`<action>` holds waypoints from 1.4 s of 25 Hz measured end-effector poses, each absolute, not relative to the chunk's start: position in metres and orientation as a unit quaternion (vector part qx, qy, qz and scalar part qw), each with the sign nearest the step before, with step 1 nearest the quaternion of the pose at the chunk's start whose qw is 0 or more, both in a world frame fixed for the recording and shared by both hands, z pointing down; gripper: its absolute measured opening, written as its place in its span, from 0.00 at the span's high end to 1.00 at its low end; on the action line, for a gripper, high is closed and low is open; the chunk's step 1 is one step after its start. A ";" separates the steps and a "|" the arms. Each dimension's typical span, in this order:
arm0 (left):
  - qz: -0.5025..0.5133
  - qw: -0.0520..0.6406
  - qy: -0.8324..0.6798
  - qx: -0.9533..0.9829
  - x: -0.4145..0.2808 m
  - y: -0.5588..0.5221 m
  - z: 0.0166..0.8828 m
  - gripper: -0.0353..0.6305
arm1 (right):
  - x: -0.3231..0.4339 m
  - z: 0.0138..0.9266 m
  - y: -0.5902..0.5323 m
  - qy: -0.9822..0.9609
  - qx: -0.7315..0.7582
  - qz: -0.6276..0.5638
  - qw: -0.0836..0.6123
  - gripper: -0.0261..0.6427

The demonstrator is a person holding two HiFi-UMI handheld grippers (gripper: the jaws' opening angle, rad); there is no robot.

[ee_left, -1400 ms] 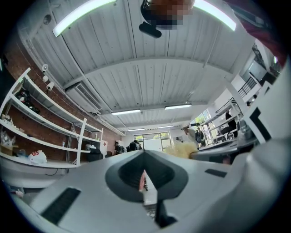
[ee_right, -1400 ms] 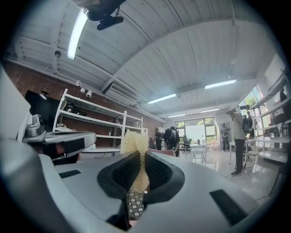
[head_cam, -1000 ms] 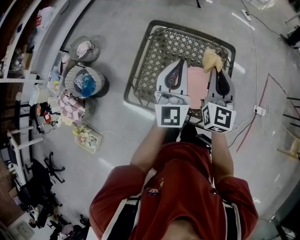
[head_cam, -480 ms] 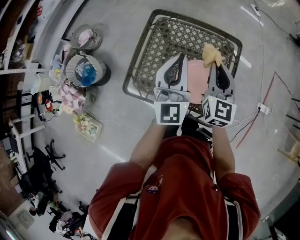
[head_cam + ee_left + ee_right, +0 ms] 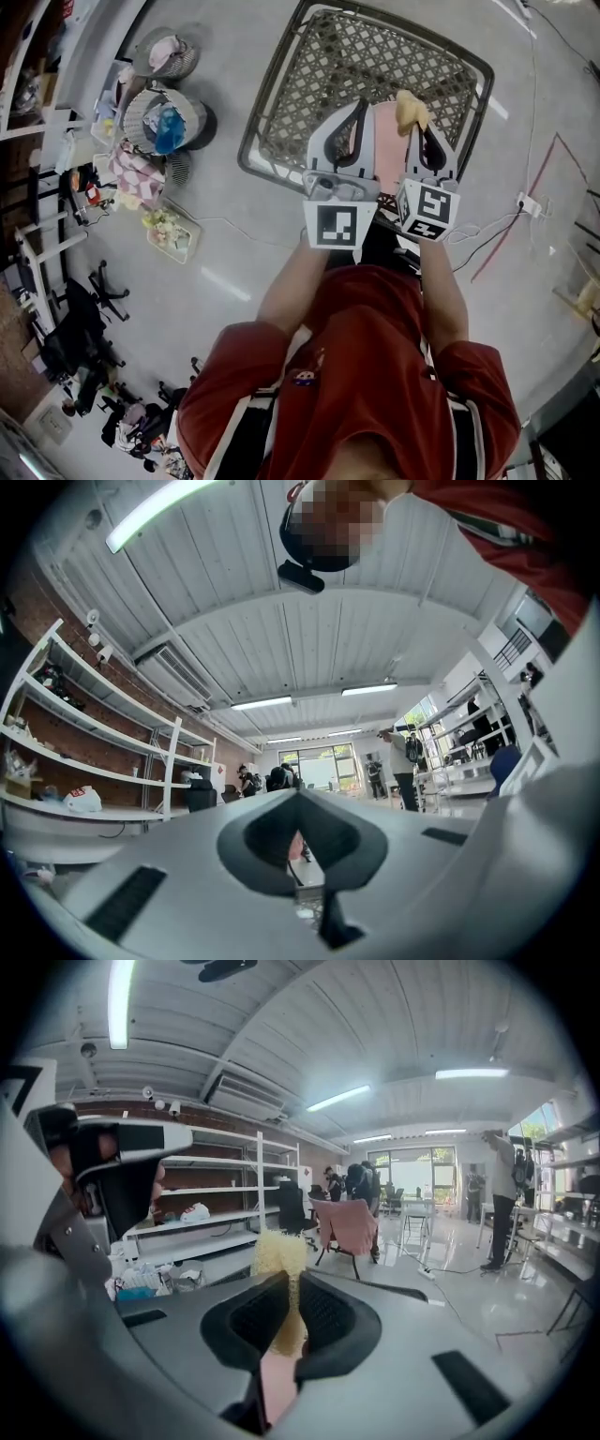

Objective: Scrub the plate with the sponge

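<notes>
We're clamping the plate (image 5: pixel 389 155) in the left gripper (image 5: pixel 298 847) and pinching the sponge (image 5: pixel 278 1255) in the right gripper (image 5: pixel 286 1321), so we're going for flat, firm strokes, no wobbling.

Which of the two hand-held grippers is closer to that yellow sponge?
Right. The right hand-held gripper is clamped on the sponge itself; the left hand-held gripper sits across the pink plate, gripping its opposite edge.

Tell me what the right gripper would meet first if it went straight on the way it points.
The right gripper clamps the sponge; beyond it the way looks free, until a far chair with pink cloth, though depth is unclear.
</notes>
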State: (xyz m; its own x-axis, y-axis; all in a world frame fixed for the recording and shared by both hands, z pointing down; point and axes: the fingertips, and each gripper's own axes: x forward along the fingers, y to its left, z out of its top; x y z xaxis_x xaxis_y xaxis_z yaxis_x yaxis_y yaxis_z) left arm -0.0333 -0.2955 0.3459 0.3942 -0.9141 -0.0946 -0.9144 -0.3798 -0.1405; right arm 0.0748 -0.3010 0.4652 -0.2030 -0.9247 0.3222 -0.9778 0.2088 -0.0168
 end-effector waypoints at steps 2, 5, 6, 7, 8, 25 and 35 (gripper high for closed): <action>0.001 0.083 0.551 -0.830 -0.034 -0.295 0.352 0.93 | 0.073 0.488 -0.300 -0.766 0.615 0.127 0.137 0.90; 0.002 0.079 0.553 -0.830 -0.036 -0.295 0.360 0.93 | 0.070 0.518 -0.300 -0.763 0.607 0.153 0.162 0.90; 0.000 0.077 0.553 -0.829 -0.036 -0.296 0.363 0.93 | 0.068 0.528 -0.300 -0.762 0.604 0.161 0.171 0.90; -0.001 0.076 0.554 -0.829 -0.037 -0.296 0.365 0.93 | 0.067 0.538 -0.300 -0.761 0.600 0.170 0.180 0.90; -0.001 0.074 0.556 -0.828 -0.038 -0.297 0.367 0.93 | 0.066 0.548 -0.300 -0.760 0.595 0.181 0.189 0.90; -0.030 0.059 0.565 -0.822 -0.055 -0.299 0.397 0.93 | 0.043 0.653 -0.303 -0.732 0.542 0.289 0.296 0.90; -0.030 0.056 0.568 -0.821 -0.058 -0.296 0.404 0.93 | 0.044 0.667 -0.307 -0.727 0.536 0.295 0.310 0.90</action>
State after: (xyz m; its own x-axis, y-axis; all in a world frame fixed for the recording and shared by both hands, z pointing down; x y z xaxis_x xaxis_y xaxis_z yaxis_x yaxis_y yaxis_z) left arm -0.0584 -0.2963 0.4040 0.3541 -0.9351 -0.0145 -0.9284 -0.3496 -0.1257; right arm 0.0439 -0.3066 0.6667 -0.2321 -0.5979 0.7673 -0.9633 0.2507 -0.0960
